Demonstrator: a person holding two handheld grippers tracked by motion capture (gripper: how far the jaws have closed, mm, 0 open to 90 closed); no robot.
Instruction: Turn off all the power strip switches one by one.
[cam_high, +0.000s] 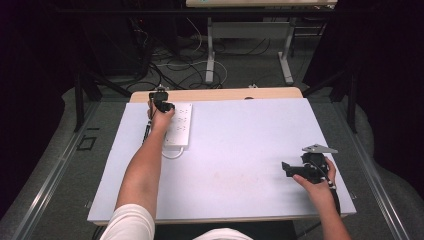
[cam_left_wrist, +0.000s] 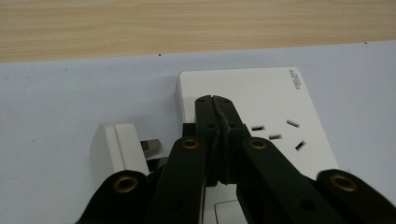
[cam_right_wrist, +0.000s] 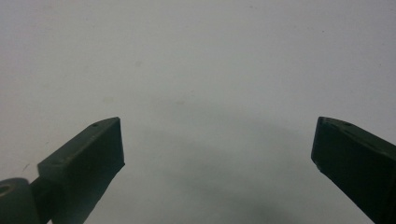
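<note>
- Table (cam_high: 235, 150) – white power strip (cam_high: 179, 125) lay at far-left, long axis running away from the person.
- Left gripper (cam_left_wrist: 215, 100) sat over strip (cam_left_wrist: 261, 93), jaws pressed together, holding nothing.
- White plug (cam_left_wrist: 116, 147) lay loose just beside strip, prongs toward it – nearest the left gripper.
- Right gripper (cam_high: 286, 169) well apart, jaws wide, empty.

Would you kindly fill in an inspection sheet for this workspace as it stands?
Surface: pale sheet on a wooden table.
Job's things: white power strip flat at the far left; white plug lying beside it, prongs toward it.
Clutter: nothing seen.
Grippers: left gripper shut, over the power strip; right gripper open, above bare sheet.
Cables: white cord looping from the power strip; floor cables.
Surroundings: table legs, dark curtains.
</note>
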